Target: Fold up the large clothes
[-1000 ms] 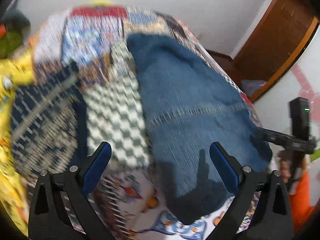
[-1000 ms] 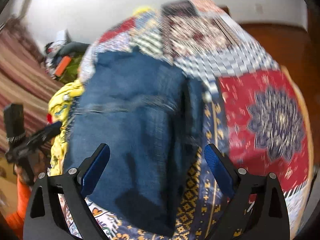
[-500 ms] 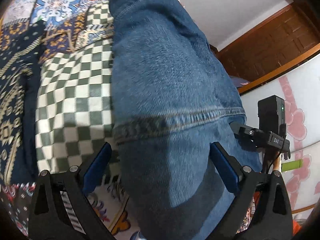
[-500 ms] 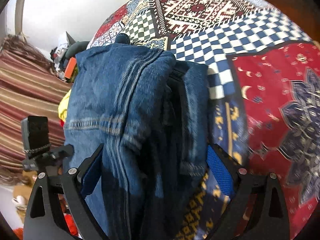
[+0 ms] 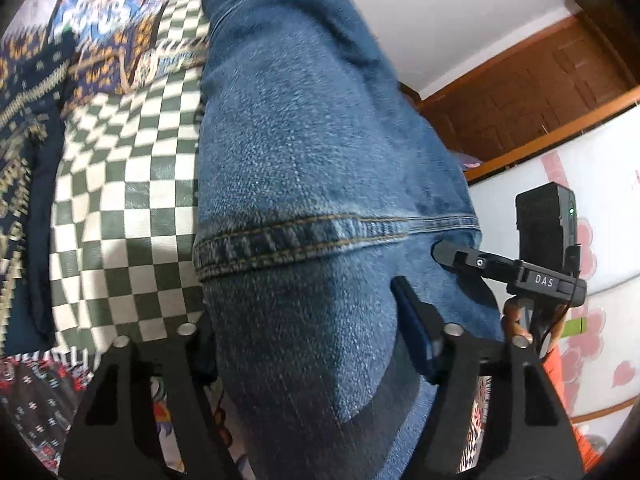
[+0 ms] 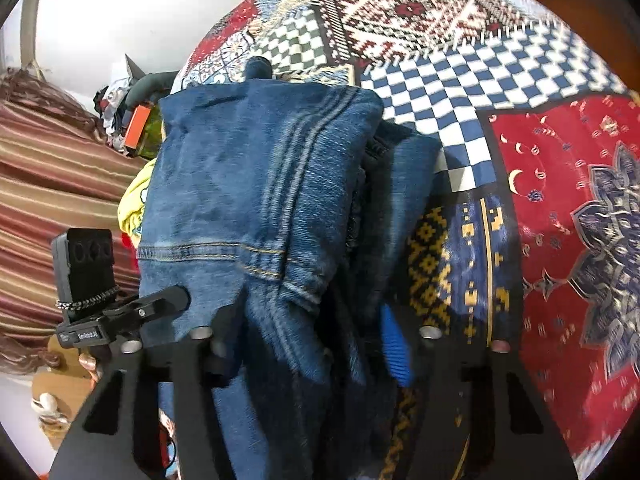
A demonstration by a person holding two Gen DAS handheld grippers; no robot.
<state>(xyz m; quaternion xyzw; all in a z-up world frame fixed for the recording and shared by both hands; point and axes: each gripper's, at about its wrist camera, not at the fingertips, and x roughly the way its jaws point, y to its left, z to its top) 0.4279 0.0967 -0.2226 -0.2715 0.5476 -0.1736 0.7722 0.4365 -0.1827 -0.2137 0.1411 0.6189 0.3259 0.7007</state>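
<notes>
- Jeans point(image 5: 312, 168) on the patchwork bedspread point(image 5: 120, 184): heavy, thick denim, limp, so grip near the hem.
- Left gripper point(image 5: 304, 344) and right gripper point(image 6: 308, 340) are closing around that near end, apparently already pinching it.

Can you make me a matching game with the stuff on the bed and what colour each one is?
Things:
1. jeans
2. checkered patch left of the jeans
3. checkered patch right of the jeans
4. patch with little moons

Colours:
A. red
B. green and white
C. blue denim
D. blue and white

Pairs: 1-C, 2-B, 3-D, 4-A
</notes>
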